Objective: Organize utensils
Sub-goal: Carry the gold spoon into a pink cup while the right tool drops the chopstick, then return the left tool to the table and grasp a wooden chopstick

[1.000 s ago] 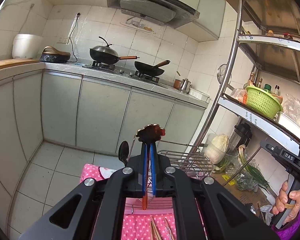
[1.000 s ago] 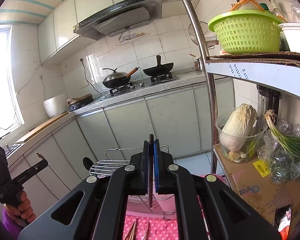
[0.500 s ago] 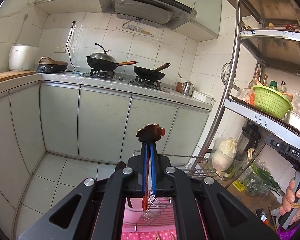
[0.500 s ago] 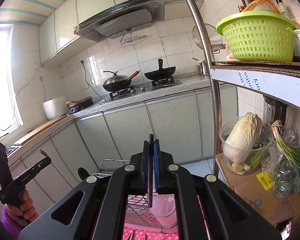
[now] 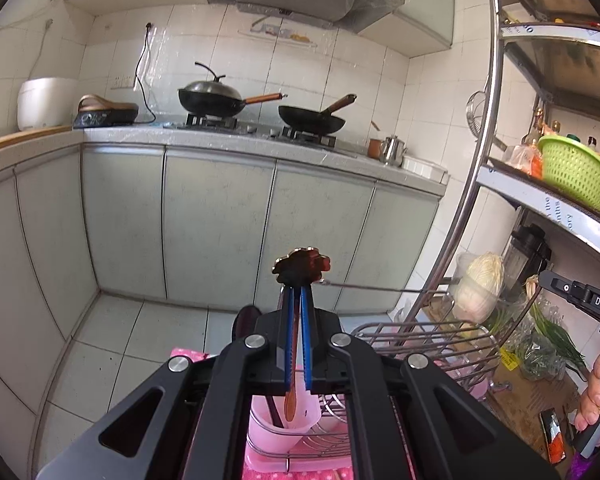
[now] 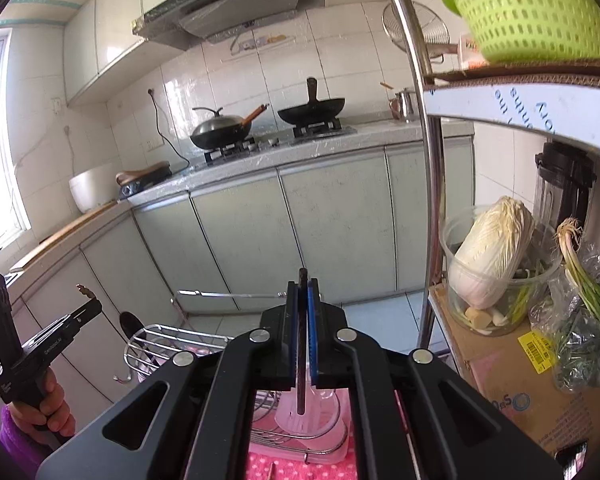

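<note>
My left gripper (image 5: 297, 292) is shut on a red-brown utensil with a flower-shaped head (image 5: 302, 266). Its lower end hangs over a pink plastic holder (image 5: 276, 428) standing in a wire dish rack (image 5: 420, 340). A dark spoon (image 5: 242, 320) stands in the rack's left side. My right gripper (image 6: 303, 284) is shut on a thin dark utensil (image 6: 300, 380), whose lower tip hangs just above a pink holder (image 6: 320, 416) in the same rack (image 6: 160, 344). Each wrist view shows the other gripper at its edge, held by a hand.
The rack sits on a pink dotted cloth (image 6: 300, 468). A steel shelf post (image 6: 428, 160) rises close on the right, with a cabbage tub (image 6: 488, 264), green onions and a cardboard box (image 6: 512, 380) beside it. Cabinets and a stove counter with two woks stand behind.
Both grippers have moved forward and down toward the rack. The pink holders now lie right under the held utensils, and most of the cloth has slipped out of view.
</note>
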Demonstrator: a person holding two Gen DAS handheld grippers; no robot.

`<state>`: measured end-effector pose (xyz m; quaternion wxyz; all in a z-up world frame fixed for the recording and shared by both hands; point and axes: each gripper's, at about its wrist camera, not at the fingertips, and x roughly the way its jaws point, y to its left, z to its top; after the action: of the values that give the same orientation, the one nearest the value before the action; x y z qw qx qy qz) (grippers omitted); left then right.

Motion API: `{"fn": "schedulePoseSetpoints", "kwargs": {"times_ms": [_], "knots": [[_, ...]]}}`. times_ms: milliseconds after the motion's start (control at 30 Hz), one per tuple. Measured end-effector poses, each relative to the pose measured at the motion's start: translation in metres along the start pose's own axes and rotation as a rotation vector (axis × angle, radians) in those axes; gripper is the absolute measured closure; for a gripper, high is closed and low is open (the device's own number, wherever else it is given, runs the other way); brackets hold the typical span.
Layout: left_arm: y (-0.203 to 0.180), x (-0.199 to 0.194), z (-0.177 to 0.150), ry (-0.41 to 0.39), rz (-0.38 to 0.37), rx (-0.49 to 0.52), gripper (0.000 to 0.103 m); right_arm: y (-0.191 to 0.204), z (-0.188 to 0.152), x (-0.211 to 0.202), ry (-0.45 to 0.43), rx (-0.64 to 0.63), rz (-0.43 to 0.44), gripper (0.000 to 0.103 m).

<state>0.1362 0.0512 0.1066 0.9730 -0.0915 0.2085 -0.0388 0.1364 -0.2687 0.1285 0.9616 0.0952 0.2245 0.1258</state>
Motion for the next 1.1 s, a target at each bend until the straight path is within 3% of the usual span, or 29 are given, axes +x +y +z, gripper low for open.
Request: {"fn": "schedulePoseSetpoints", "kwargs": {"times_ms": [467, 800, 967, 1100], "knots": [[0.040, 0.046, -0.030, 0.217, 0.006, -0.155, 0.100, -0.016, -0.035, 0.048, 0.197, 0.065, 0.004, 0.098], [0.048, 0.052, -0.033, 0.237, 0.011, -0.200, 0.095, -0.026, -0.045, 0.060, 0.252, 0.103, -0.017, 0.097], [0.042, 0.042, -0.029, 0.223, -0.007, -0.177, 0.079, -0.030, -0.042, 0.055, 0.242, 0.117, -0.016, 0.067], [0.038, 0.028, -0.026, 0.198, -0.003, -0.160, 0.075, -0.029, -0.038, 0.042, 0.220, 0.116, -0.021, 0.066]]}}
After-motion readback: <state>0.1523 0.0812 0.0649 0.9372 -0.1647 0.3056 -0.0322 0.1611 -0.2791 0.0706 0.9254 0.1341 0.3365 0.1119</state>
